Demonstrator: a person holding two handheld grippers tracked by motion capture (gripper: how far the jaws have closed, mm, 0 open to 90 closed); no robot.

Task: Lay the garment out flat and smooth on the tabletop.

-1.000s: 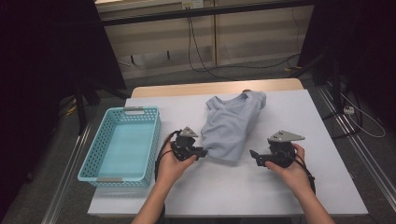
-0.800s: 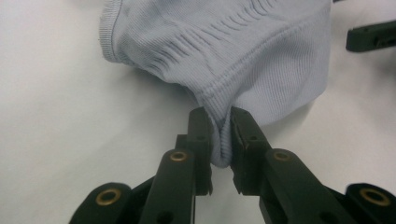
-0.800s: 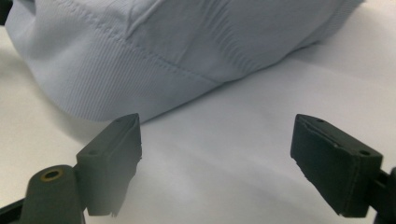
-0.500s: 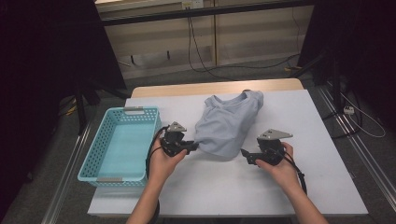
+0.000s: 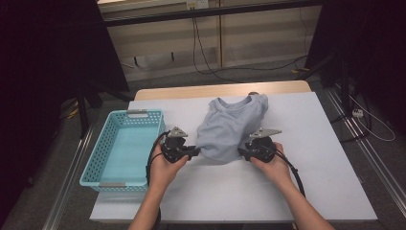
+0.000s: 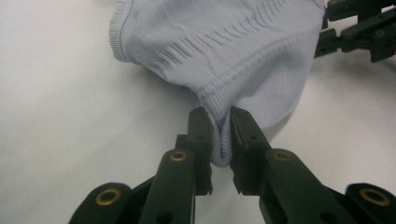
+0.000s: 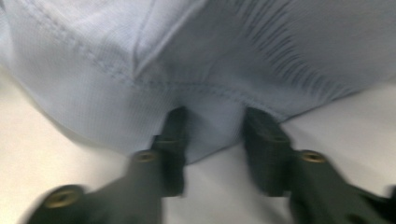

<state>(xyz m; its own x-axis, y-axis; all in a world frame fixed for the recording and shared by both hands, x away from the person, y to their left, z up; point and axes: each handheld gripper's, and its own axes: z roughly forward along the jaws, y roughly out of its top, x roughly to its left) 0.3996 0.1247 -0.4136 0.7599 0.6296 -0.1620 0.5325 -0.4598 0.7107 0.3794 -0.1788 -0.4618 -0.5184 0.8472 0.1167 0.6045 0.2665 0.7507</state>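
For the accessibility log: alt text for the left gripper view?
The left gripper pinches a fold of the pale blue ribbed garment, which lies bunched on the white table. Another gripper's black fingers reach in at upper right.

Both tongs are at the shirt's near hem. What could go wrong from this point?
The right tongs have just been closing, but their jaws stand apart around the shirt hem; a lift now may leave that corner behind. The left tongs pinch only a narrow fold, which might slip. The basket sits beside the left hand, so a sideways swing could knock it.
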